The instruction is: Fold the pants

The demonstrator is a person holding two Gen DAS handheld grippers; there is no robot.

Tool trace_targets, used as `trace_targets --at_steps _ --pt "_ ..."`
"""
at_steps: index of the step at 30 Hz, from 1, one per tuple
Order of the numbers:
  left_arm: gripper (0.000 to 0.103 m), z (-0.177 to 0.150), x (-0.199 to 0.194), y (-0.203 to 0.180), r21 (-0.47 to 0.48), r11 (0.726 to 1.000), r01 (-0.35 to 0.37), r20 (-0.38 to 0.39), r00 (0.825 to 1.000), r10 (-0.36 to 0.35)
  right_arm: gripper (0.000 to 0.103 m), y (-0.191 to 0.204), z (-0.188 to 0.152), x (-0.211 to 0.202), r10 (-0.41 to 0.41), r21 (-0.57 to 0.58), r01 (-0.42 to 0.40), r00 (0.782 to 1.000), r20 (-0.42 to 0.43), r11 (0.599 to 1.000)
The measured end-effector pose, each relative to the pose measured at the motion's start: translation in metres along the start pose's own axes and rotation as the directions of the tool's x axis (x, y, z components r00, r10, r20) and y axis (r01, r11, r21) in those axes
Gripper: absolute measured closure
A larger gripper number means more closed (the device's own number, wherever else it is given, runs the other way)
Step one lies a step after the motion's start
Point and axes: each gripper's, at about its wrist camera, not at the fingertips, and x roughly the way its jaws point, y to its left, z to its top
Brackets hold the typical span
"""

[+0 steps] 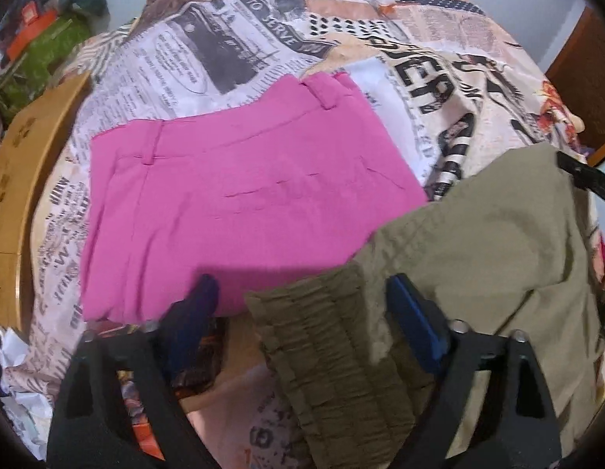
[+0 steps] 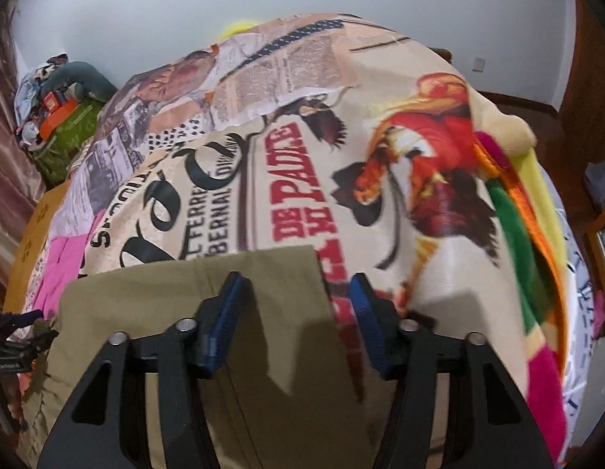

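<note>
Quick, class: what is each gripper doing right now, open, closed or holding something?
Left gripper: open, the khaki pants waistband between its fingers, not clamped.
Right gripper: open, over the khaki pants, holding nothing.

Bedspread [image 2: 302, 179] print: "DE PADILLA", "BERNAL"; also "TO SERVE".

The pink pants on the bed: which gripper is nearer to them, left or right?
Left. The left gripper hangs at the near edge of the pink pants. The right gripper is over the olive pants, with the pink ones far to its left.

Both wrist views look down close, sharing olive pants [image 1: 478, 242].
</note>
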Motion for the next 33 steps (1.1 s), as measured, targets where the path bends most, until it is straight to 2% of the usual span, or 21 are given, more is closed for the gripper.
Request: trace_targets --at_steps 1,3,5,9,13,16,20,25,29,33 --pt "0.033 0.000 0.000 0.000 -0.002 1.000 0.021 0.000 1.000 -0.021 0.067 0.003 0.000 0.000 0.001 -0.002 -0.001 1.000 0.006 1.000" --pt "0.043 0.000 -0.005 -0.002 0.000 1.000 -0.006 0.024 1.000 0.006 0.077 0.006 0.001 0.001 -0.010 -0.018 0.010 1.000 0.010 1.000" --pt "0.045 -0.001 -0.009 -0.004 0.012 1.000 -0.019 0.040 0.999 0.018 0.088 0.011 0.001 0.000 -0.036 -0.056 0.036 0.999 0.005 0.998" --pt "0.049 -0.003 -0.019 -0.005 0.019 0.999 -0.044 0.063 0.997 0.043 0.090 0.012 0.002 -0.009 -0.045 -0.069 0.046 0.999 0.015 0.997" --pt "0.051 0.002 -0.040 -0.007 0.021 0.998 -0.064 0.109 0.992 0.062 0.092 0.012 0.007 -0.027 -0.054 -0.055 0.057 0.997 0.059 0.997" --pt "0.051 0.009 -0.064 -0.009 0.025 0.998 -0.065 0.156 0.986 0.061 0.095 0.018 0.018 -0.050 -0.060 -0.087 0.069 0.993 0.103 0.994" --pt "0.052 0.021 -0.102 -0.017 0.029 0.997 -0.069 0.235 0.970 0.060 0.098 0.028 0.035 -0.092 -0.073 -0.125 0.097 0.979 0.189 0.987" --pt "0.052 0.026 -0.148 -0.030 0.043 0.997 -0.067 0.315 0.948 0.050 0.098 0.033 0.048 -0.150 -0.064 -0.111 0.101 0.954 0.294 0.989" --pt "0.052 0.015 -0.176 -0.041 0.066 0.995 -0.069 0.348 0.936 0.041 0.098 0.036 0.042 -0.183 -0.052 -0.099 0.090 0.941 0.335 0.991" --pt "0.052 0.000 -0.190 -0.044 0.075 0.995 -0.066 0.345 0.938 0.036 0.098 0.038 0.024 -0.204 -0.042 -0.099 0.081 0.936 0.349 0.992"
